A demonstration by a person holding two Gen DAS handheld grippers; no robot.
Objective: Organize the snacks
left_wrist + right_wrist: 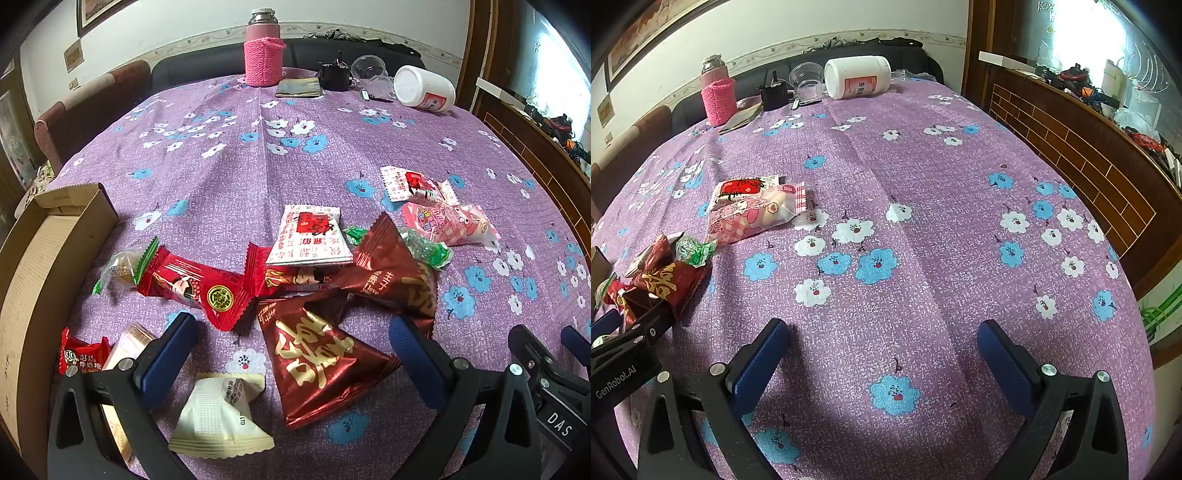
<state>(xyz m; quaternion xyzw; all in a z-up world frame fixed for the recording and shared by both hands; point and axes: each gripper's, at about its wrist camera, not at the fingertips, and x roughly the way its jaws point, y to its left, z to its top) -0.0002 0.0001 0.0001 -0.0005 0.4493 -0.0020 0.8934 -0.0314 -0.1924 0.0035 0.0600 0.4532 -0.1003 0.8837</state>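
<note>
While the left gripper [291, 354] is hovering with jaws spread wide over a dark red foil packet [317, 365] and a white packet [218, 417], the other snacks are lying clustered just beyond on the purple tablecloth [240, 155]. A cardboard box [40, 266] is sitting at the table's left edge. The right gripper [882, 354], likewise open, is hanging over bare cloth stretching toward the table's right edge.

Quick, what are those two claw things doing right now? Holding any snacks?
Left gripper: open, holding nothing, jaws spread over a dark red triangular snack packet.
Right gripper: open, empty, above bare floral tablecloth.
</note>
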